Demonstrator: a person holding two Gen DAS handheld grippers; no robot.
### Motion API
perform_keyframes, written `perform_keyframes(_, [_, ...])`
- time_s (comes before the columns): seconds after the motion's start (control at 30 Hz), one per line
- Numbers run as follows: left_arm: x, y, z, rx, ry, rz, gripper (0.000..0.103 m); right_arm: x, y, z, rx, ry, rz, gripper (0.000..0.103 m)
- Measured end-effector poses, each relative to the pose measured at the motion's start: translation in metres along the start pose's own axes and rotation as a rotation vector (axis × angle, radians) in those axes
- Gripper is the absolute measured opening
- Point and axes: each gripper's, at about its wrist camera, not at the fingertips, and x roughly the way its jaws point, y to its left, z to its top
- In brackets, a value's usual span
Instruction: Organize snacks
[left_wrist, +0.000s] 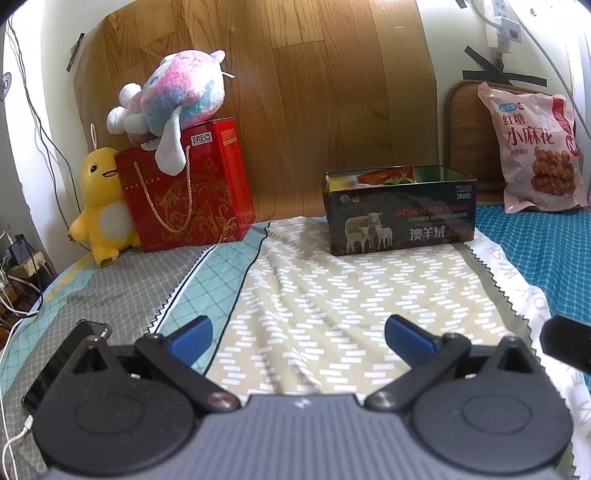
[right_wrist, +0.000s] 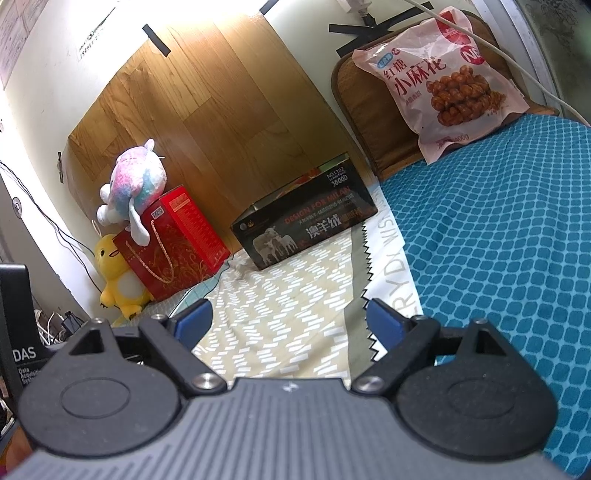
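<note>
A dark open box (left_wrist: 400, 221) printed with sheep stands at the far side of the bed and holds several snack packets (left_wrist: 380, 179). It also shows in the right wrist view (right_wrist: 306, 225). A pink snack bag (left_wrist: 535, 147) leans upright against the headboard at the far right, also in the right wrist view (right_wrist: 447, 81). My left gripper (left_wrist: 297, 338) is open and empty, low over the patterned cloth, well short of the box. My right gripper (right_wrist: 288, 321) is open and empty, also short of the box, at the cloth's right edge.
A red gift box (left_wrist: 188, 188) with a pastel plush (left_wrist: 173, 96) on top and a yellow plush (left_wrist: 101, 203) beside it stands at the far left. A phone (left_wrist: 55, 365) lies by my left gripper. A blue dotted cover (right_wrist: 498, 240) lies to the right. Cables hang at the left.
</note>
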Motion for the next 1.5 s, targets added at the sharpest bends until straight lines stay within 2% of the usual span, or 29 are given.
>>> perform_keyframes(0.53, [0.0034, 0.0032, -0.0012, -0.021, 0.02, -0.004, 0.103, 0.0017, -0.0019, -0.0029, 0.002, 0.009, 0.001, 0.092])
perform_keyframes(1.5, [0.0074, -0.0028, -0.0043, 0.022, 0.035, 0.026, 0.103, 0.0063, -0.0046, -0.0058, 0.001, 0.027, -0.007, 0.092])
